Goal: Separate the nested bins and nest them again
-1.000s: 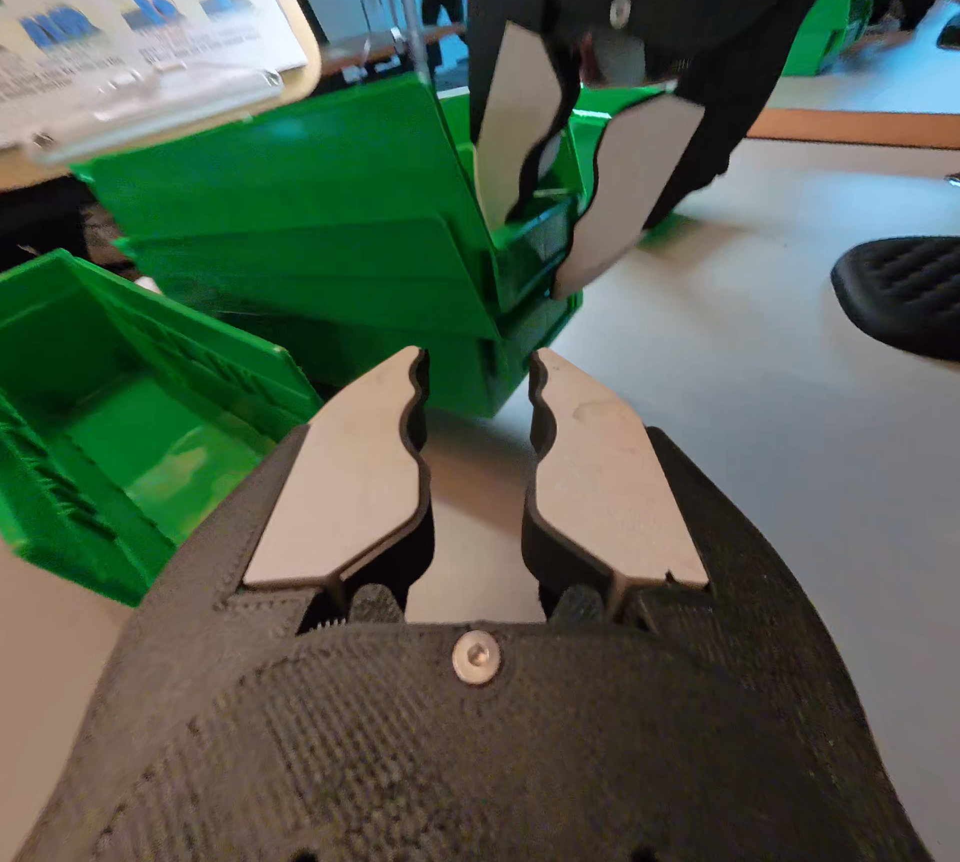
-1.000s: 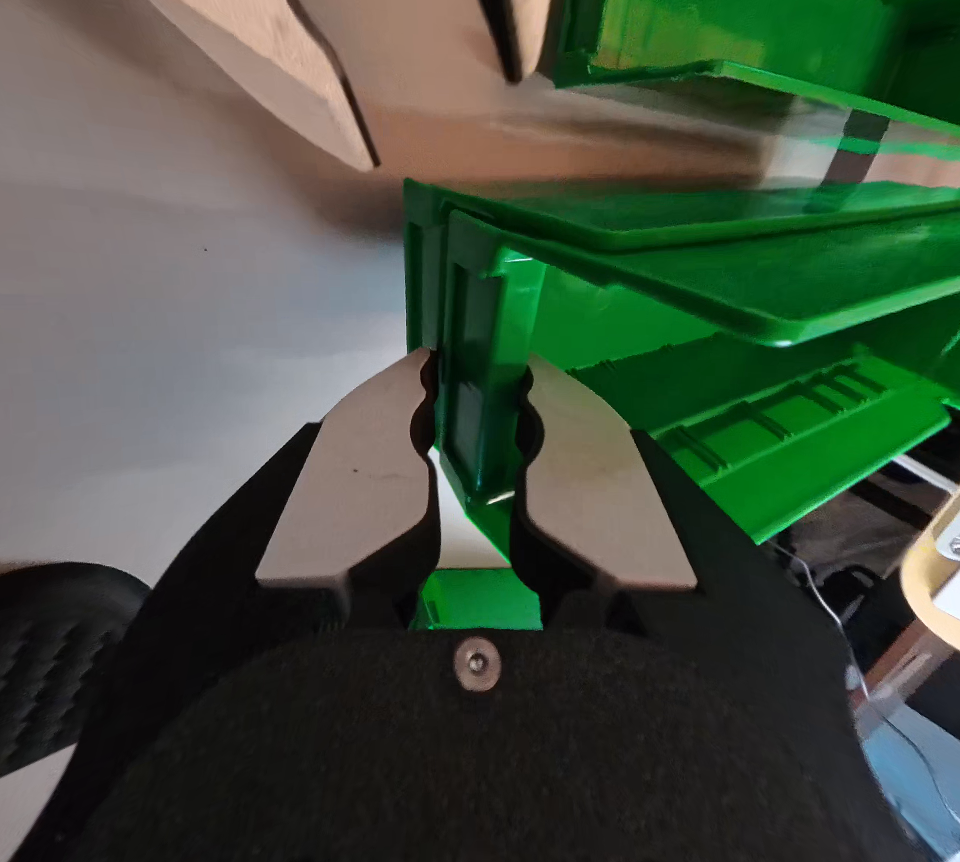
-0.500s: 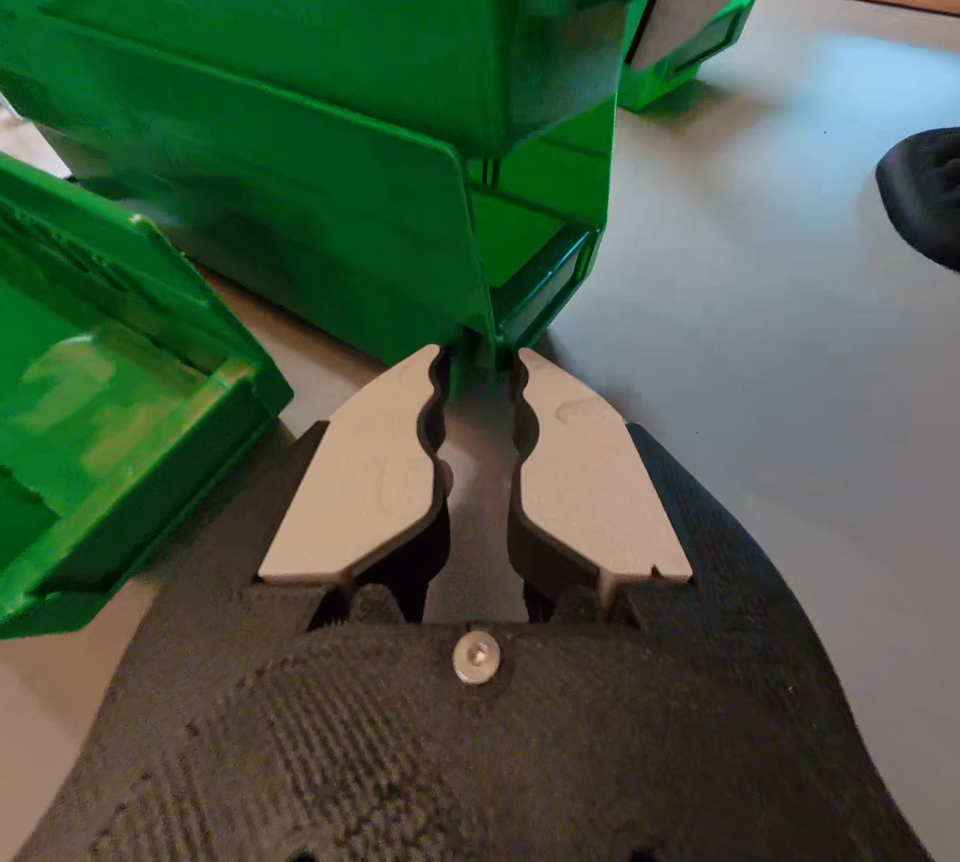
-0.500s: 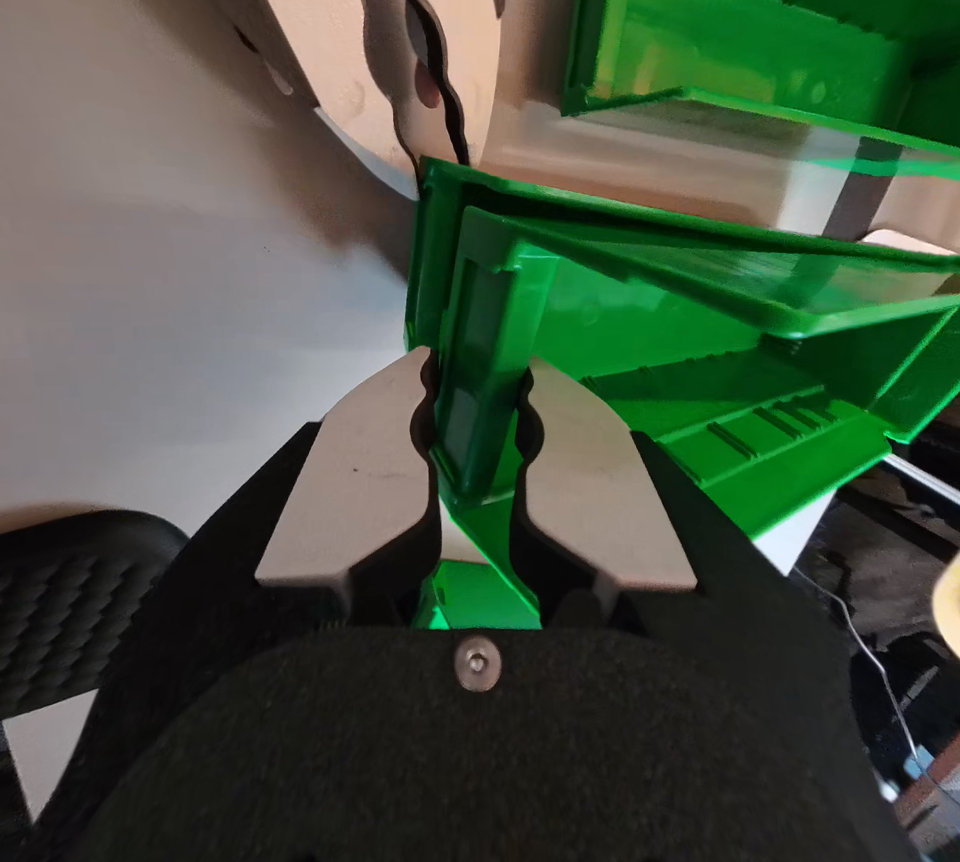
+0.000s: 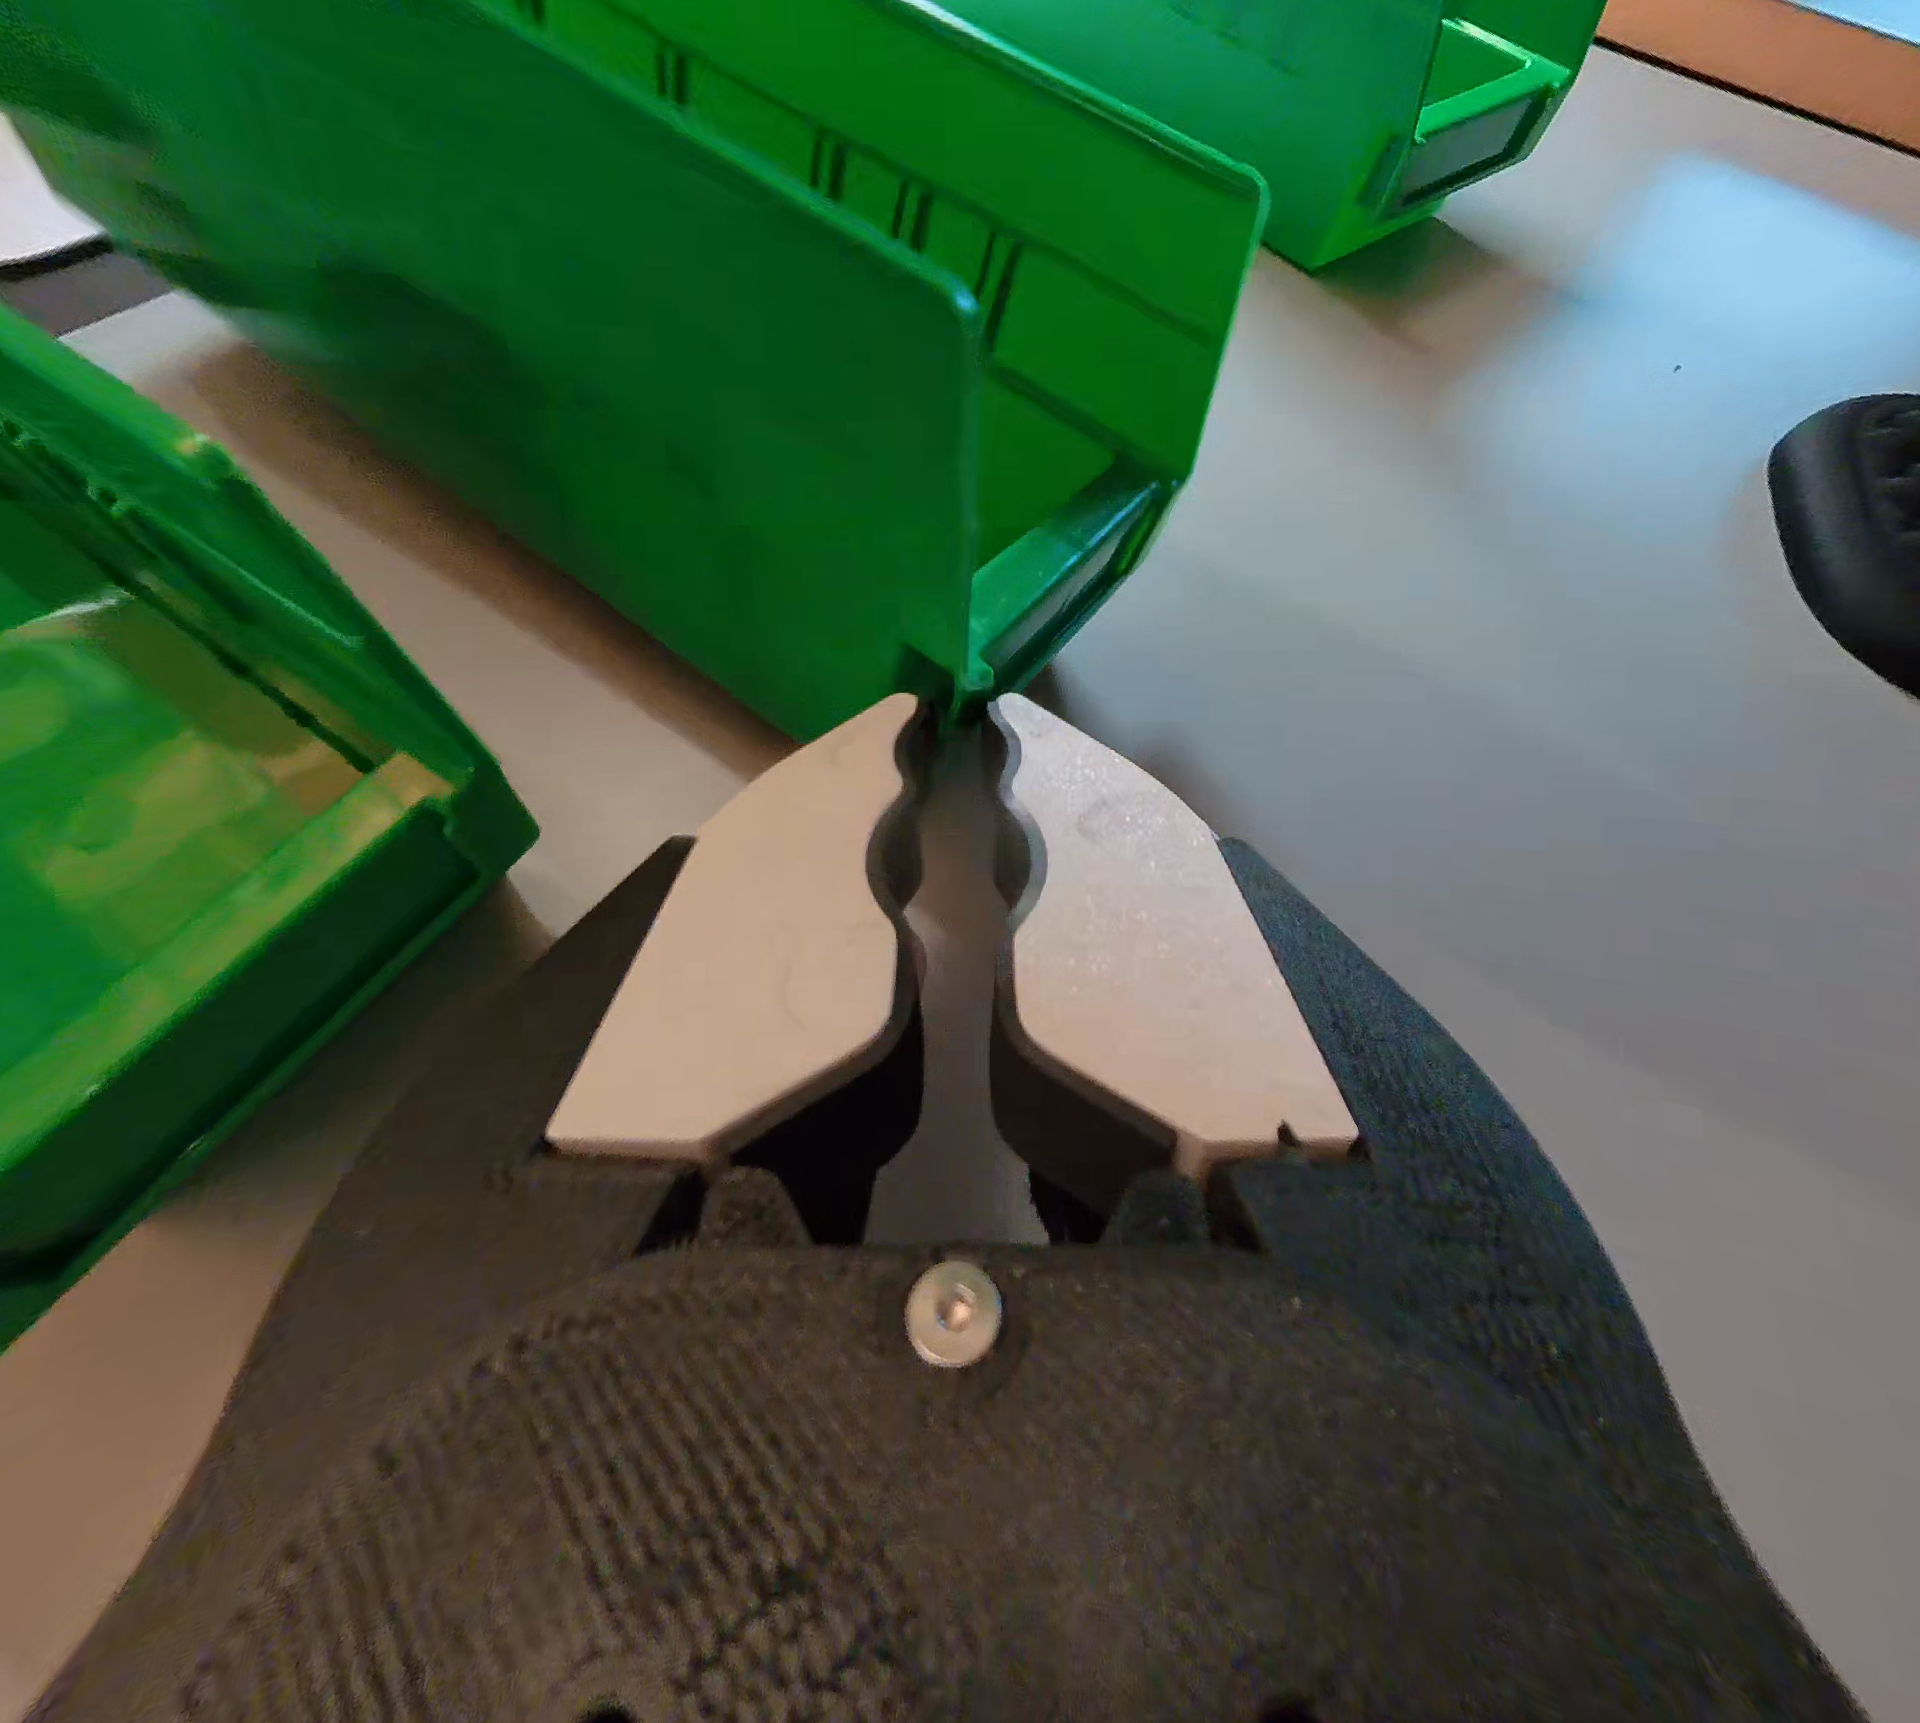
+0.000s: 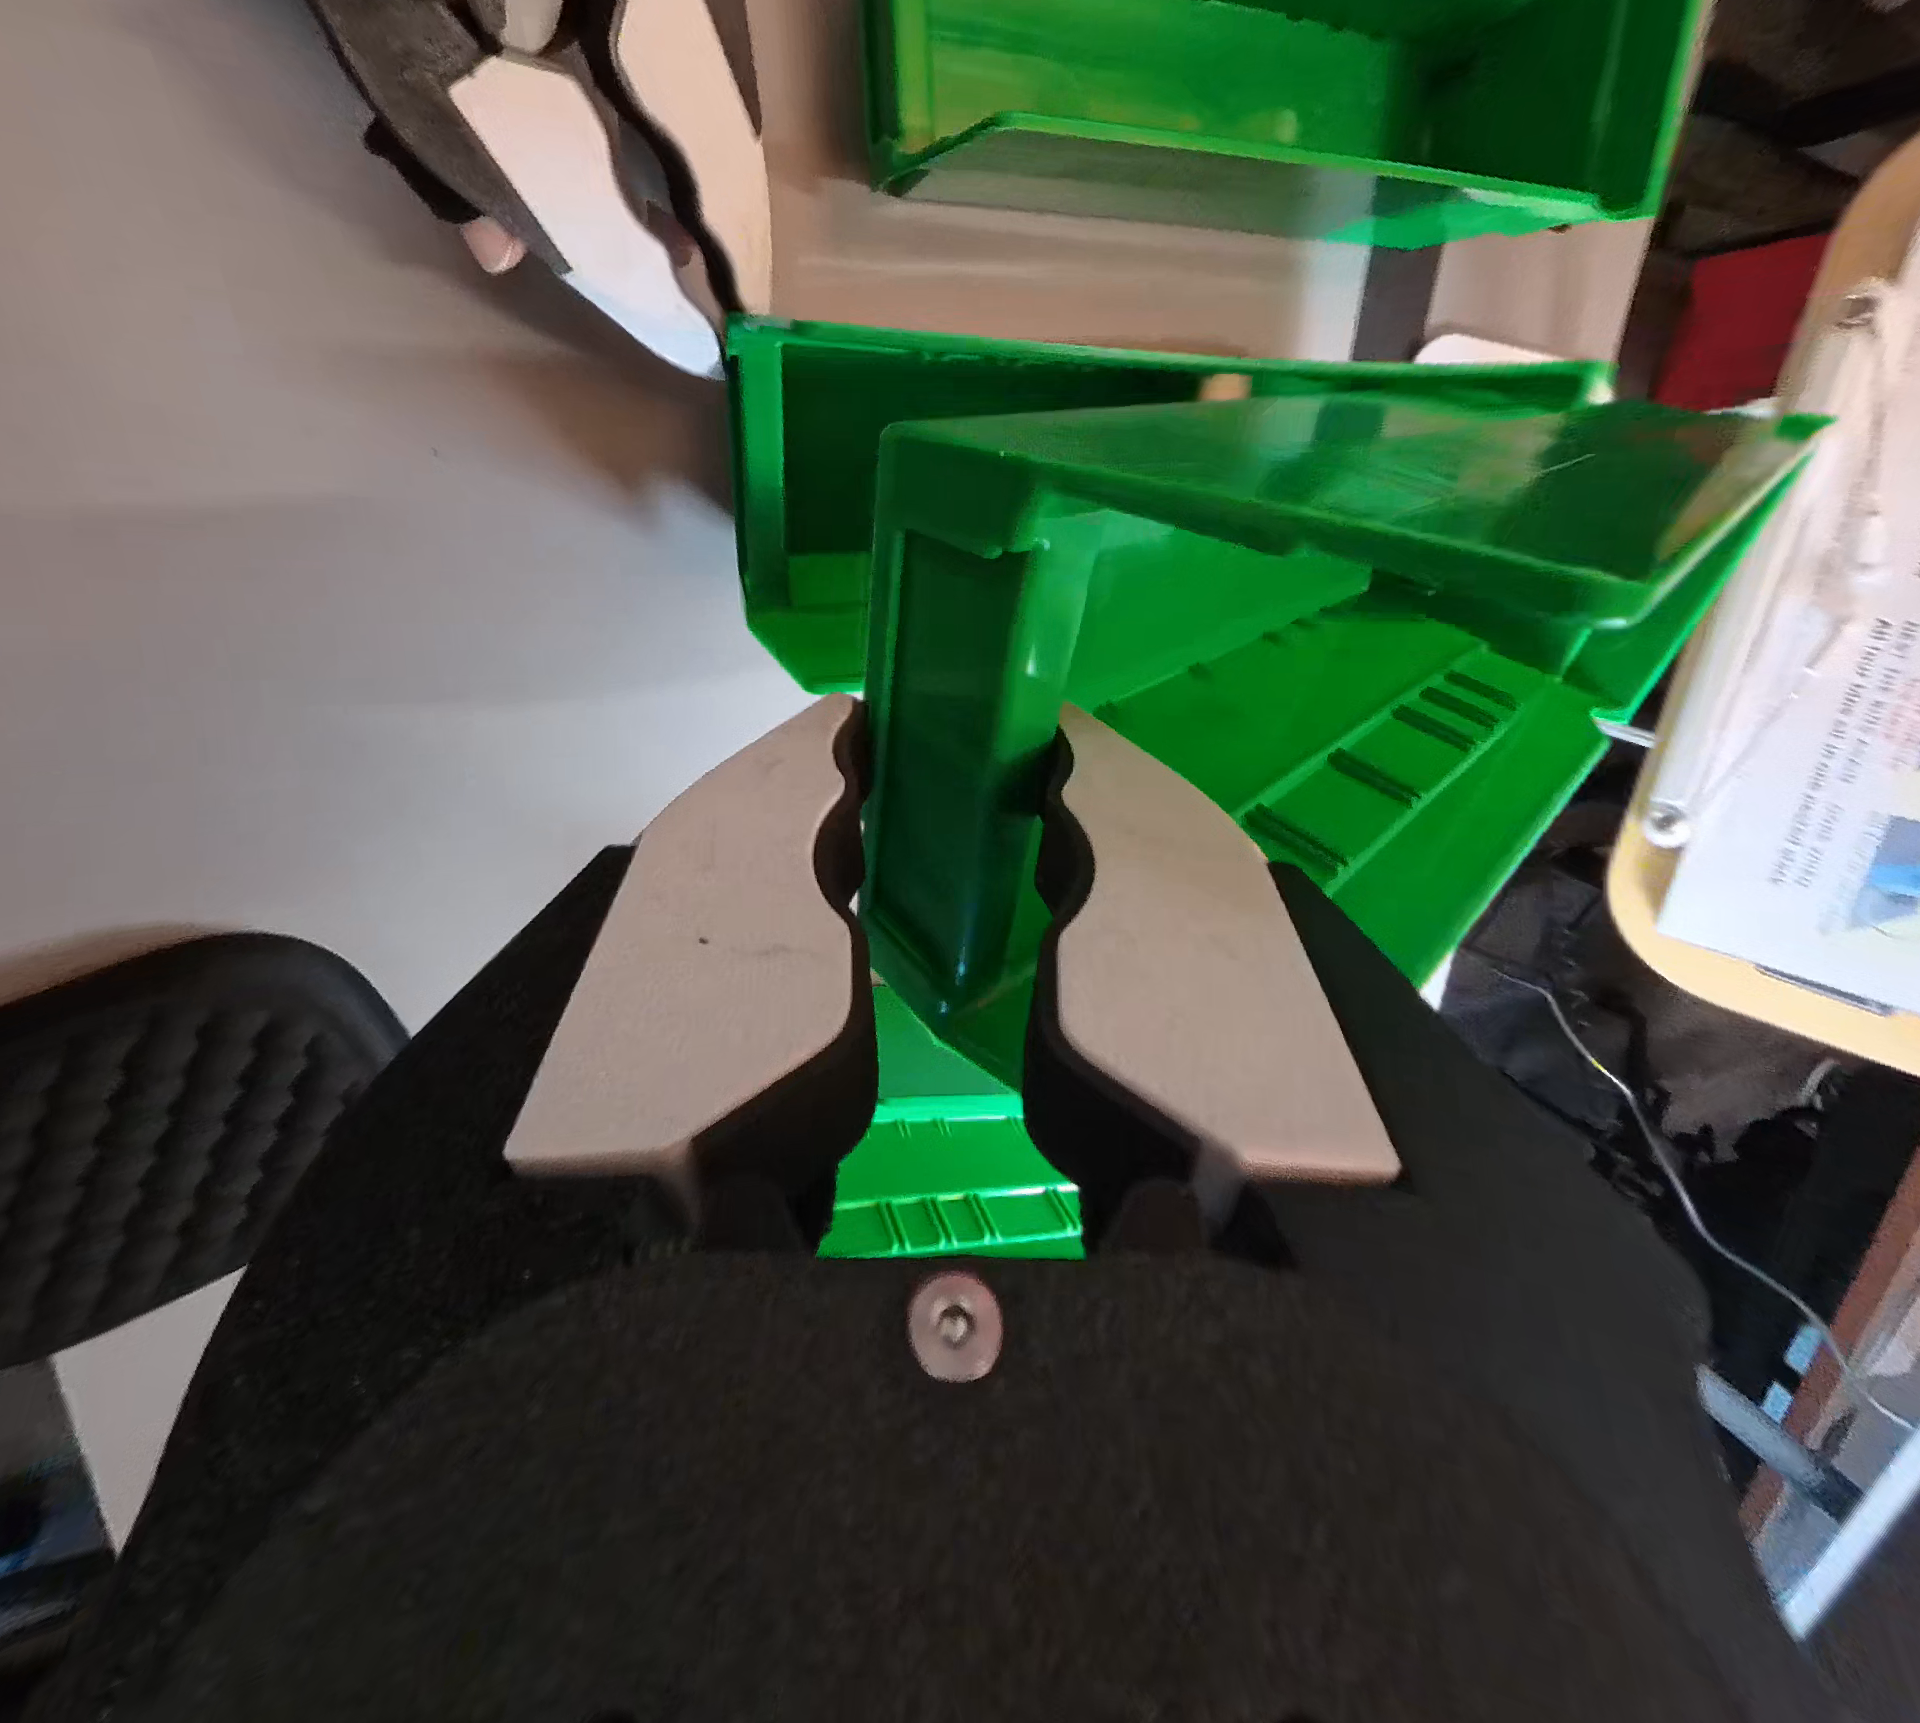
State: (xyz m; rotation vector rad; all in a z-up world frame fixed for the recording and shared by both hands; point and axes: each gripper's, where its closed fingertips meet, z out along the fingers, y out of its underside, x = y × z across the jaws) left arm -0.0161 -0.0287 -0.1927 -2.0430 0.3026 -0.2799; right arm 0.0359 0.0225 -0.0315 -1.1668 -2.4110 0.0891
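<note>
**Pulling one bin out while pinning the other**

The bin I am lifting (image 6: 966,738) is tilted up out of the bin beneath it (image 6: 800,468), its front lip raised and its far end apparently down inside the lower one. I hold it by that front lip so I can tip and draw it free. My right gripper (image 6: 956,728) is pinching the lip, its two pads pressed against either side of the thick green edge with the plastic filling the gap between them.

The lower bin (image 5: 644,343) sits on the grey table (image 5: 1507,634), and I judge I am steadying it so it does not ride up with the one above. My left gripper (image 5: 958,712) is nearly closed, its tips nipping the thin bottom corner of that bin's front; the gap behind the tips is narrow and bare.

Another green bin (image 5: 187,894) lies just to the left, already apart, and one more (image 5: 1247,11) stands farther back. A black mesh pad (image 5: 1860,530) rests near the table's right edge.
</note>
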